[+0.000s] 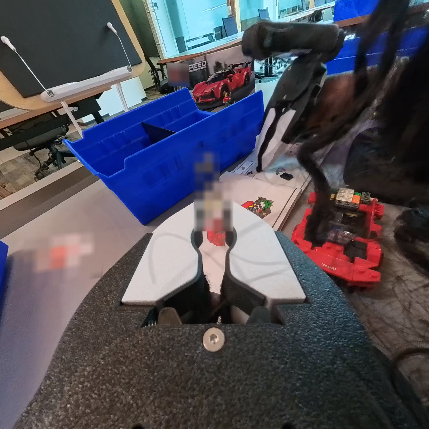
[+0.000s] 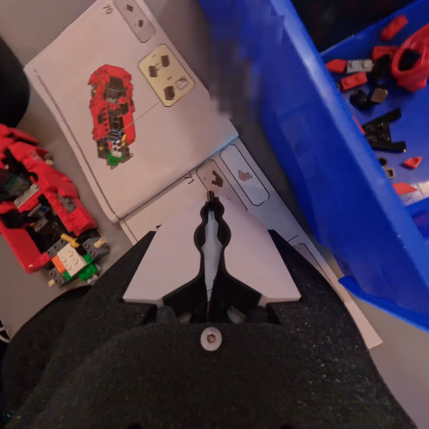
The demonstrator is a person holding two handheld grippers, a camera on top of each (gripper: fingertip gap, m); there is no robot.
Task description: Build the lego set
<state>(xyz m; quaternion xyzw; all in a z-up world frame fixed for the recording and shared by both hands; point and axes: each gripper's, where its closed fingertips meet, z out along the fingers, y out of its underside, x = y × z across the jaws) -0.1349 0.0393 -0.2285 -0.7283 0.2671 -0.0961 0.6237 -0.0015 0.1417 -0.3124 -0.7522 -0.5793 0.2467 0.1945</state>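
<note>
The part-built red lego car (image 1: 343,246) lies on the table to the right of the open instruction booklet (image 1: 267,197); it also shows in the right wrist view (image 2: 39,209), left of the booklet (image 2: 151,116). My right gripper (image 2: 210,204) is shut on a small black lego piece (image 2: 210,196), tips down on the booklet page; the left wrist view shows it there too (image 1: 258,168). Another small black piece (image 1: 286,175) lies on the page beside it. My left gripper (image 1: 213,220) hovers over the booklet's near edge. A mosaic patch hides its fingertips.
A blue bin (image 1: 162,162) stands behind the booklet; in the right wrist view its wall (image 2: 325,162) is close on the right, with loose red and black pieces (image 2: 383,92) inside. The set's box (image 1: 222,83) stands behind the bin. My hands' fingertips stand some 20 cm from each other.
</note>
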